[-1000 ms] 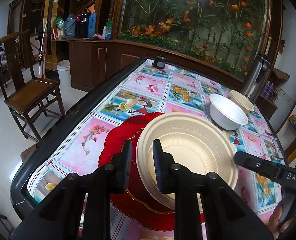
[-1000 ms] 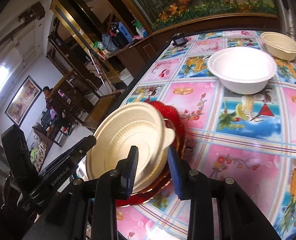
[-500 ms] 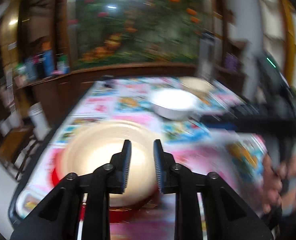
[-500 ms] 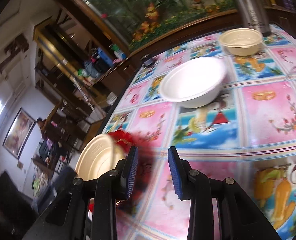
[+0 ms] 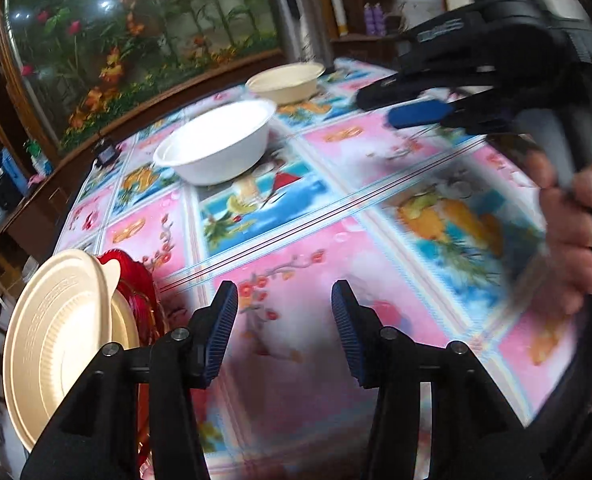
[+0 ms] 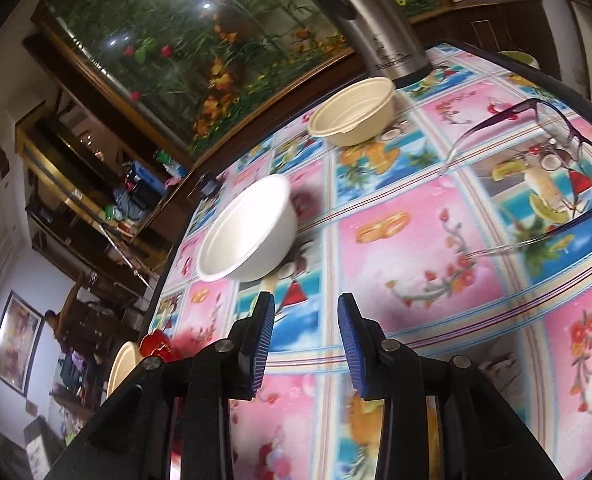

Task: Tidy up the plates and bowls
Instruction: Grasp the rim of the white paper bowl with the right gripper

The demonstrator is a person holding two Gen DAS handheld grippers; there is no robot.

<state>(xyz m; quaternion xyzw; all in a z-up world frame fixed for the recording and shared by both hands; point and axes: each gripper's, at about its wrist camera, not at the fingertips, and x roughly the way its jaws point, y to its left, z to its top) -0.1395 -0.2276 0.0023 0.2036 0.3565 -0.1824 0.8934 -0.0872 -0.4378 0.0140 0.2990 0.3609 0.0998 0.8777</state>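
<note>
- Left tool (image 5: pixel 284 332) is hovering over the desk (image 5: pixel 320 240), which is wearing a pink and blue fruit-print cloth. Its jaws have just been opening; they are standing apart with only cloth showing between the blue pads, so it is gripping nothing.
- Right tool (image 6: pixel 306 344) is also hanging over the cloth, jaws parted a little less widely, nothing between them. In the left wrist view the right tool (image 5: pixel 420 114) is showing at the upper right, blurred, with a hand (image 5: pixel 568 232) wrapping its handle.
- Beige plate (image 5: pixel 60 344) is sitting at the near left edge of the desk, lying on a red plate (image 5: pixel 140 280) whose scalloped rim is sticking out past it. A second beige rim seems to be showing just under the top plate, but the edge of the fisheye view is too warped to be certain.
- In the right wrist view, only slivers of the beige plate (image 6: pixel 122 368) and red plate (image 6: pixel 156 346) are showing, left of the tool's finger.
- White bowl (image 5: pixel 216 142) is standing upright near the middle of the desk, well apart from the plates.
- Beige bowl (image 5: pixel 286 82) is standing upright just beyond the white bowl, apart from it, near the far edge.
- Steel flask (image 6: pixel 376 20) is standing just behind the beige bowl (image 6: pixel 352 112).
- A pair of glasses (image 6: pixel 544 160) is lying on the cloth to the right, well clear of the white bowl (image 6: pixel 248 232).
- Behind the desk a large glass panel with flowers (image 5: pixel 136 32) is filling the back wall.
</note>
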